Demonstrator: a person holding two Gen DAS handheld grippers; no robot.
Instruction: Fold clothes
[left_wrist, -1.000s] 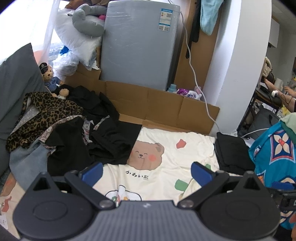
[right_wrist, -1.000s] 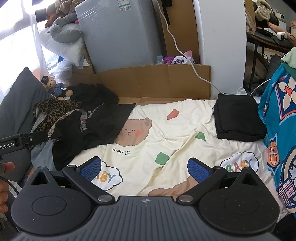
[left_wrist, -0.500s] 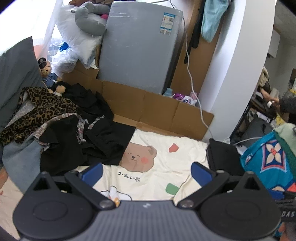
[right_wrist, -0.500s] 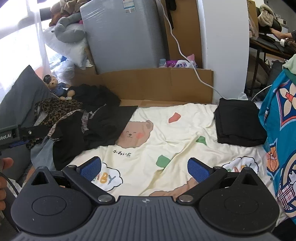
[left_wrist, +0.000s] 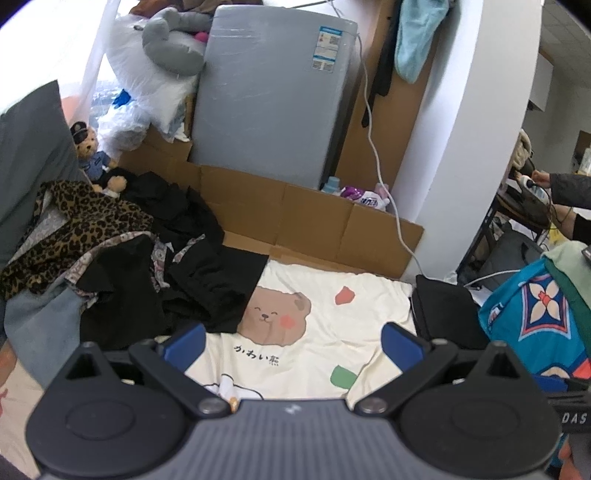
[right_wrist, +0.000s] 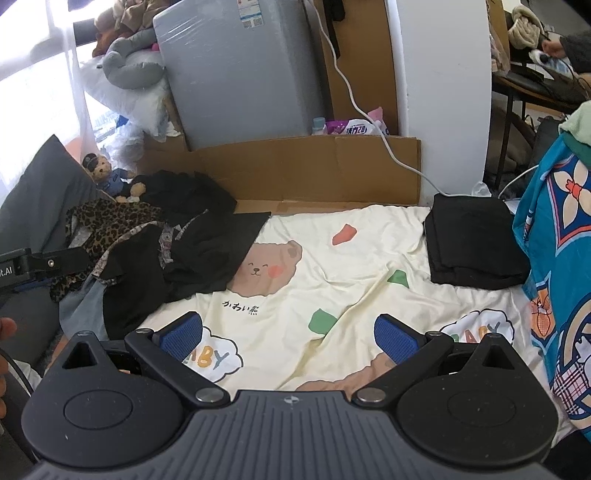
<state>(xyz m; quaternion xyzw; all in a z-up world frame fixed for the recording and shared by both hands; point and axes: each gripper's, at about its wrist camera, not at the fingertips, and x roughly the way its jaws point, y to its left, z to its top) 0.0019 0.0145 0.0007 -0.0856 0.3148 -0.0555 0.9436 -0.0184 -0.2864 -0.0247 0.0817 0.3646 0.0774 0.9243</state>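
Note:
A heap of unfolded clothes (left_wrist: 122, 266) lies on the left of the cream bear-print sheet (left_wrist: 317, 343): black garments, a leopard-print piece (left_wrist: 85, 218) and grey fabric. It also shows in the right wrist view (right_wrist: 166, 254). A folded black garment (right_wrist: 472, 243) lies at the sheet's right, also in the left wrist view (left_wrist: 443, 314). My left gripper (left_wrist: 291, 341) is open and empty above the sheet, just right of the heap. My right gripper (right_wrist: 288, 334) is open and empty above the sheet's near part.
A grey appliance (left_wrist: 273, 96) and cardboard sheets (left_wrist: 306, 218) stand behind the bed. A white pillar (right_wrist: 443, 92) with a cable is at the back right. A blue patterned cloth (right_wrist: 557, 258) hangs at the right. A grey pillow (right_wrist: 40, 188) and a teddy bear (left_wrist: 90, 151) sit at the left.
The left gripper has risen and pulled back a little, so more of the room shows. The right gripper has shifted slightly. Both stay open and empty.

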